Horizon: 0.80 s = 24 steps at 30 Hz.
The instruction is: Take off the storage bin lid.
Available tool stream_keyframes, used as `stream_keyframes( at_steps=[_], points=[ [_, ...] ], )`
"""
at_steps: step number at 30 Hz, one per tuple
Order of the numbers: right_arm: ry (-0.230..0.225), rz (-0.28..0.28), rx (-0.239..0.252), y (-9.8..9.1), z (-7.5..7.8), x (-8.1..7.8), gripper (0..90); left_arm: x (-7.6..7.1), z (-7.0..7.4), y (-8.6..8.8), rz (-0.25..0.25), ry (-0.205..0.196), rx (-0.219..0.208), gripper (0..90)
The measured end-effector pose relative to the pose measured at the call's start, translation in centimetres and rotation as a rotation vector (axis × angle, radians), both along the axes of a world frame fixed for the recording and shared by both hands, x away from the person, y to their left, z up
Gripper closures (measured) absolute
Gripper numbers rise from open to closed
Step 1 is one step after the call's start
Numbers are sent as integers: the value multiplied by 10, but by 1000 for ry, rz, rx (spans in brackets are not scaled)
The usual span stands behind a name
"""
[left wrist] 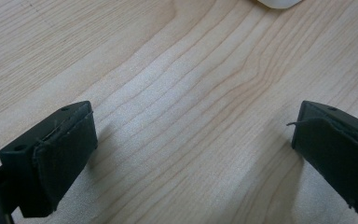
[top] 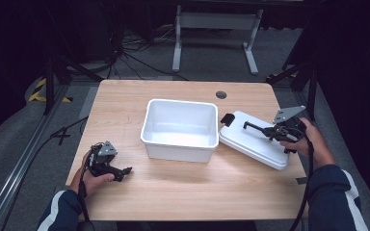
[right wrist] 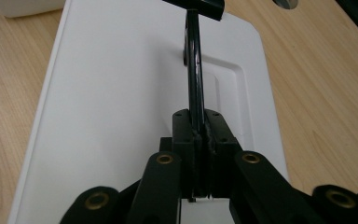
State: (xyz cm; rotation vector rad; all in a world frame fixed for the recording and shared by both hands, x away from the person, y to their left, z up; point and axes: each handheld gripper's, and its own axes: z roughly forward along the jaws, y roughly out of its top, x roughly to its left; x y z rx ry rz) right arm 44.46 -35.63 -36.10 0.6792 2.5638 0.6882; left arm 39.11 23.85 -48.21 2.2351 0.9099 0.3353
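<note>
my right gripper point(top: 275, 132) has its fingers point(right wrist: 213, 135) clamped tight on the black handle point(right wrist: 195, 70) of the white lid point(top: 250, 142), which lies flat on the worktop point(top: 183, 187) just right of the open white tub point(top: 180, 129). i judge the step in hand to be the pick-up of the lid, grip made but lid not yet raised. the next move, as i see it, calls for a straight lift, a carry left over the tub's rim, and a level set-down so the lid seats square on the opening; with the hold on a thin handle, the lid may tip or swing. my left gripper point(top: 117, 171) rests at the near left of the worktop, its fingers point(left wrist: 51, 158) spread wide on nothing but bare wood, well apart from the tub and free to steady it if it slides. a dark round cable port point(top: 221, 95) sits at the far edge; nothing stands between lid and tub. beyond the worktop, cables and a desk frame point(top: 217, 38) on the floor.
</note>
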Motion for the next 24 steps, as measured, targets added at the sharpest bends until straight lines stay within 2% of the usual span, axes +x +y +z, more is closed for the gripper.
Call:
stream_keyframes(
  at_steps=[5,9,16,24],
  points=[
    [26,-15,8,2,-11,6,850,0,0,0,-4,0,1,4],
    [33,-22,-5,6,-18,9,850,0,0,0,-4,0,1,4],
    [55,-38,17,4,-32,11,849,1,0,0,-6,0,1,3],
    [25,-64,19,2,-34,17,848,0,0,0,-5,0,1,3]
  ],
)
